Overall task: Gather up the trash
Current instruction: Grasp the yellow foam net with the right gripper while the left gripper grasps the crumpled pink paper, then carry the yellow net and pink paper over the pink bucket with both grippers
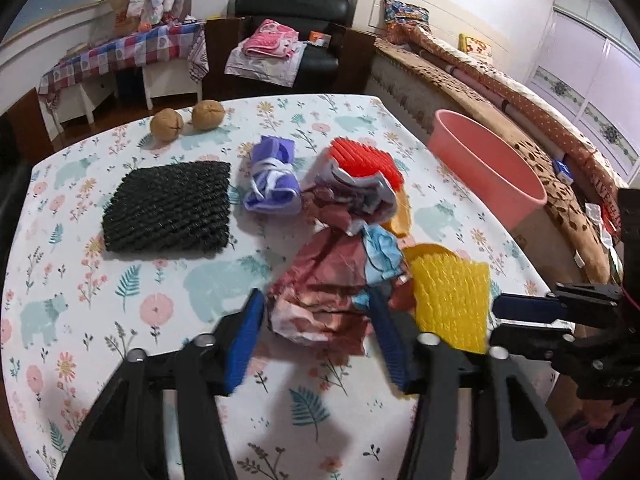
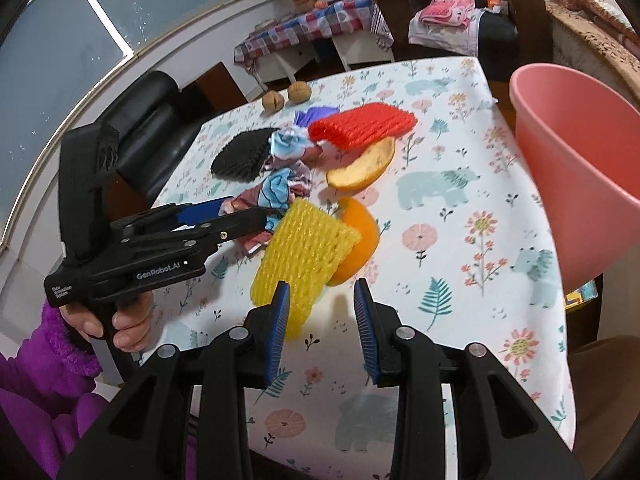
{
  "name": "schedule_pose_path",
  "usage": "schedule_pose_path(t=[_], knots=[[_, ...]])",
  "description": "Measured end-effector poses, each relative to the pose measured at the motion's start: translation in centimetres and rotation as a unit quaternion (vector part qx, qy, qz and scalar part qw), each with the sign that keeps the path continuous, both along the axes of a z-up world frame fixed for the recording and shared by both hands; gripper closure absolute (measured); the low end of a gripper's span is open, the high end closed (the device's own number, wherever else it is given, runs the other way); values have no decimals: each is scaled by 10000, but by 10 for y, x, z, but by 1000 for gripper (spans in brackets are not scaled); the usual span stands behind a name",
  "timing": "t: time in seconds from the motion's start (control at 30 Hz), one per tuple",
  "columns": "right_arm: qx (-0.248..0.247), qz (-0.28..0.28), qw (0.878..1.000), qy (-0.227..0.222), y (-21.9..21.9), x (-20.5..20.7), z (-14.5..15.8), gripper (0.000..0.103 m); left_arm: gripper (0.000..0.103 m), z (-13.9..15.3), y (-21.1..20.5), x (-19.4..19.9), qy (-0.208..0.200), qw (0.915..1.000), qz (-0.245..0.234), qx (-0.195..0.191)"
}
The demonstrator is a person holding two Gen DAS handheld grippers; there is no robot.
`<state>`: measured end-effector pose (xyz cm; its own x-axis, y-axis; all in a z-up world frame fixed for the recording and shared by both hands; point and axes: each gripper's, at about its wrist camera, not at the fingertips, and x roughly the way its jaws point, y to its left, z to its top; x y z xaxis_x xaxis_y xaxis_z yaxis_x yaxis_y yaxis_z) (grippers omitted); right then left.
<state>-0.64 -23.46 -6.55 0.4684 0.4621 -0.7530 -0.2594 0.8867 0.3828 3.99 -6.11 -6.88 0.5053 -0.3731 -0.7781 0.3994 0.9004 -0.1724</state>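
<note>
— Left gripper [image 1: 318, 322] is low over the crumpled reddish wrapper [image 1: 324, 280] at the near middle of the table [image 1: 120, 320]. What matters here?

— Get both fingers round the bulk of the paper, not one loose flap, then squeeze before lifting toward the pink basin [image 1: 486, 172] at the far right.

— Fingers?

— Half spread, straddling the wrapper, the right one touching its edge; no firm pinch that I can see.

— And the right gripper [image 2: 322, 322]?

— Fingers apart, holding nothing; the left one brushes the yellow foam net [image 2: 300, 248], which leans on an orange peel [image 2: 358, 240].
</note>
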Motion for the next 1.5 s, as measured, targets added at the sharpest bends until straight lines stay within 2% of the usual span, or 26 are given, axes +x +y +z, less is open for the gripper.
schedule_pose_path(t=[0.17,0.43,0.5,0.57,0.83,0.97,1.17,1.5], knots=[[-113,157,9997,112,12,5,-5,69,67,1,3,-6,-35,9999,13,-118],[-48,404,9992,-14,23,5,-2,70,69,16,11,-23,-189,9994,47,-287],[-12,443,9990,-111,24,2,1,86,69,19,14,-27,-211,9992,96,-327],[23,443,9987,-239,23,-1,6,92,69,22,18,-30,-248,9989,171,-364],[101,373,9972,-646,17,-11,22,96,69,35,28,-41,-433,9974,382,-431],[52,178,9956,-914,8,-15,34,96,69,41,31,-44,-512,9970,439,-374],[74,-150,9941,-1071,-10,-12,41,96,69,45,35,-47,-537,9966,523,-329],[67,-721,9883,-1343,-44,-4,51,96,69,65,25,-39,-694,9946,586,-495]])
